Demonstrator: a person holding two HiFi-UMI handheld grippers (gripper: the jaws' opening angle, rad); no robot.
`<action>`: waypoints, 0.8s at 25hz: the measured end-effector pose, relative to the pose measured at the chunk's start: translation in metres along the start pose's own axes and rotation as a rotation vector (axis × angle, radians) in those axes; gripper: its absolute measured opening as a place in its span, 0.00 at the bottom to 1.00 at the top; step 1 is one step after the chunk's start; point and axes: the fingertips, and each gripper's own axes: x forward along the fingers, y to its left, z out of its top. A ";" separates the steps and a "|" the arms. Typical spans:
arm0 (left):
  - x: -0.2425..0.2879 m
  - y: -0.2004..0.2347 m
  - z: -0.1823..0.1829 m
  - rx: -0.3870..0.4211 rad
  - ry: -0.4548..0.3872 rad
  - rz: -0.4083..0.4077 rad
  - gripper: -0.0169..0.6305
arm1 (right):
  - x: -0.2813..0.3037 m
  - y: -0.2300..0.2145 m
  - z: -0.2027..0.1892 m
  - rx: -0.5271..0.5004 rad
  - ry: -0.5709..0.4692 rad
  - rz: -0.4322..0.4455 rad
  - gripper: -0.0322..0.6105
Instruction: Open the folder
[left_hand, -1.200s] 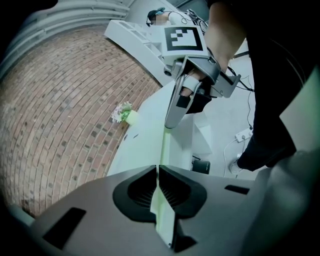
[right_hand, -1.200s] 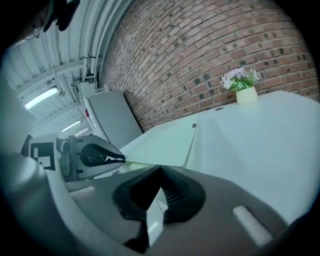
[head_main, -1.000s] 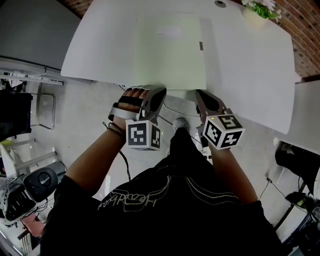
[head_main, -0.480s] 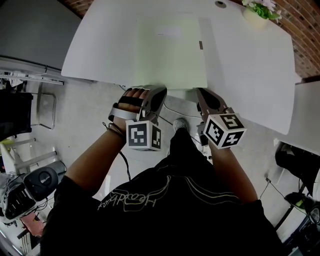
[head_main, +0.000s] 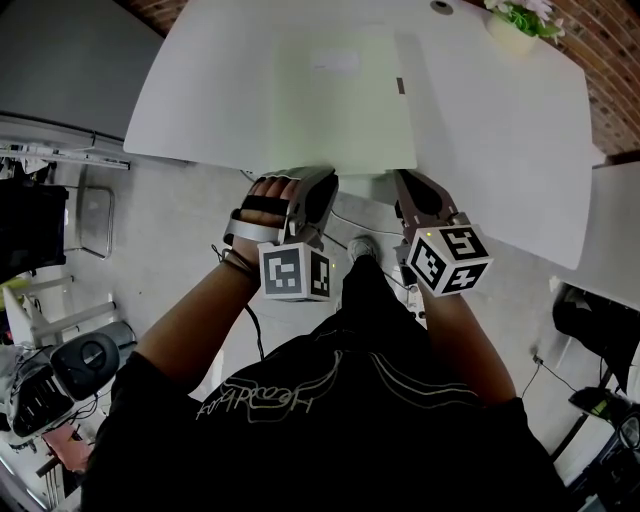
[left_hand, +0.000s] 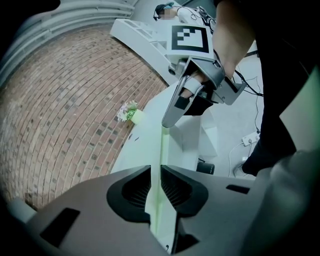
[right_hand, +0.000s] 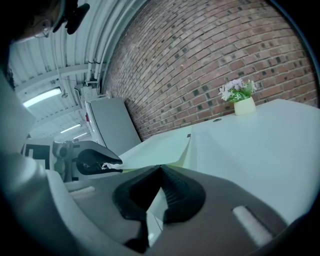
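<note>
A pale green folder (head_main: 345, 100) lies shut on the white table (head_main: 500, 130), its near edge at the table's front edge. My left gripper (head_main: 322, 178) is at the folder's near left corner. In the left gripper view its jaws (left_hand: 155, 172) are opening, with the folder's edge (left_hand: 162, 145) in the narrow gap between them. My right gripper (head_main: 400, 180) is at the near right corner. In the right gripper view it (right_hand: 160, 170) is shut on the folder's cover (right_hand: 160, 147), which is slightly lifted.
A small pot of flowers (head_main: 515, 25) stands at the table's far right, and a round grommet (head_main: 440, 7) sits in the far edge. A brick wall (right_hand: 210, 55) lies behind the table. Below its front edge are floor, cables and my legs.
My left gripper has edged slightly right along the folder's near edge. The folder's near right corner has shifted a little away from me. The right gripper has barely moved.
</note>
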 end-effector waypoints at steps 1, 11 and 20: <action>0.001 0.000 0.002 -0.004 0.000 0.000 0.10 | 0.000 0.000 0.001 -0.001 -0.001 0.002 0.05; 0.019 0.003 0.027 -0.049 -0.014 0.031 0.14 | 0.004 -0.002 0.005 -0.007 -0.007 0.022 0.05; 0.031 0.007 0.039 -0.060 -0.014 0.058 0.14 | 0.004 0.000 0.007 -0.007 -0.021 0.025 0.05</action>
